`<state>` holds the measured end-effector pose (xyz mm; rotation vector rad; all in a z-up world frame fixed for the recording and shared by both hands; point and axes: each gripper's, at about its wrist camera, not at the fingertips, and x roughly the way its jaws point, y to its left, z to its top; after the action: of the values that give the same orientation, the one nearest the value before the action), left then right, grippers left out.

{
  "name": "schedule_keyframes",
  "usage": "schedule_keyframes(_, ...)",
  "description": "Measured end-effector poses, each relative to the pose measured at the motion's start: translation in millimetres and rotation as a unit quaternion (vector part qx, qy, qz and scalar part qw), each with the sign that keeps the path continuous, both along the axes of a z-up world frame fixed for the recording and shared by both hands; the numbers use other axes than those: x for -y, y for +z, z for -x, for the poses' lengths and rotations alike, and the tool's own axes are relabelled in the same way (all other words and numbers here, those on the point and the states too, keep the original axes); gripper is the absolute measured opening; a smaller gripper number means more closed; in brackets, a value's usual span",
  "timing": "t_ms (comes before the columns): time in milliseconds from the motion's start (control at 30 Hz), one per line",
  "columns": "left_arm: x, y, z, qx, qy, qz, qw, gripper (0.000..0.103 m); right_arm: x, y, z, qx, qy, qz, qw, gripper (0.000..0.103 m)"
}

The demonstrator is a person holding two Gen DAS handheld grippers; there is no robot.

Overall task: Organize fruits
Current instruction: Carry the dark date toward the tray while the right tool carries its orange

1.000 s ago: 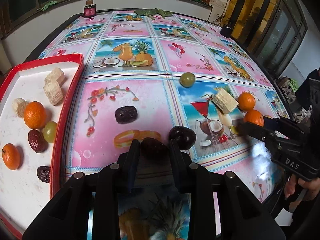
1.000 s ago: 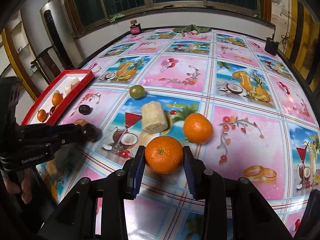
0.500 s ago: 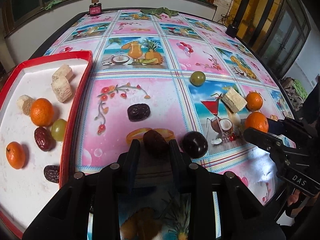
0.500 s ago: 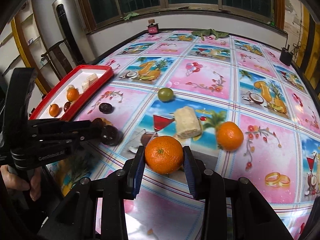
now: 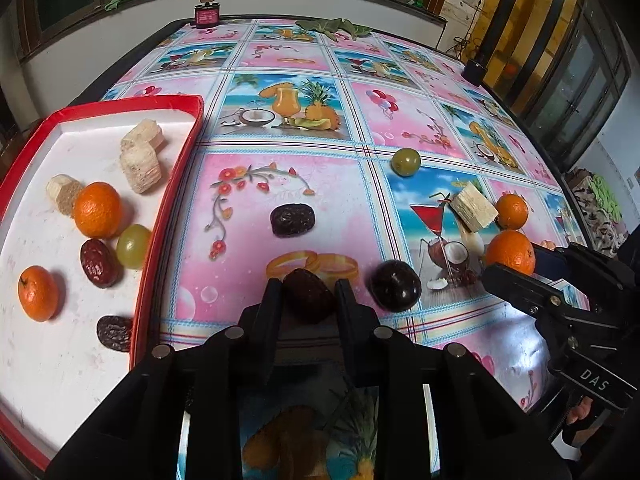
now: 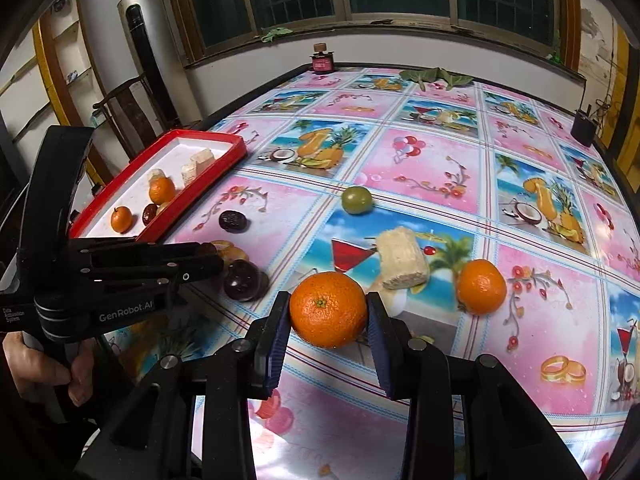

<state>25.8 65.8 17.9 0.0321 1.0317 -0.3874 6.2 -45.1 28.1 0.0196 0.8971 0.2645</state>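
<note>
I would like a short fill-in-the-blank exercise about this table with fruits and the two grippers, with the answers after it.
1. The right gripper is closed on a ____.
2. The left gripper holds a dark red date, and the round dark fruit lies on its ____ side in the left wrist view.
3. The red tray holds ____ tangerines.
4. The single green fruit on the tablecloth lies beyond the pale ____ block.

Answers: tangerine; right; two; wafer

The worktop wears a cloth of pink and blue squares printed with cocktails, pineapples, balloons and gold rings. The tray is red-rimmed, white inside. Oranges are bright orange, the grape green, the dates dark brown, the fingers black with blue pads.
</note>
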Motion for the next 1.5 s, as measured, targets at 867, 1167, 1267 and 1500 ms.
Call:
schedule_keyframes(867,-90,45,31,0.037,0.07,0.005,0.9968,0.024,-39,15,0,0.018,0.056,-0.009,0.998,0.037)
schedule_keyframes(1167,-114,41,27,0.032,0.087,0.003,0.9957,0.024,-53,17,-1,0.02,0.07,-0.01,0.997,0.037)
schedule_keyframes(1267,-118,37,26,0.028,0.091,0.003,0.9955,0.024,-57,17,-2,0.019,0.075,-0.008,0.997,0.037)
schedule_keyframes(1500,-132,27,25,0.016,0.105,0.004,0.9943,0.024,-65,17,-5,0.018,0.083,-0.01,0.996,0.037)
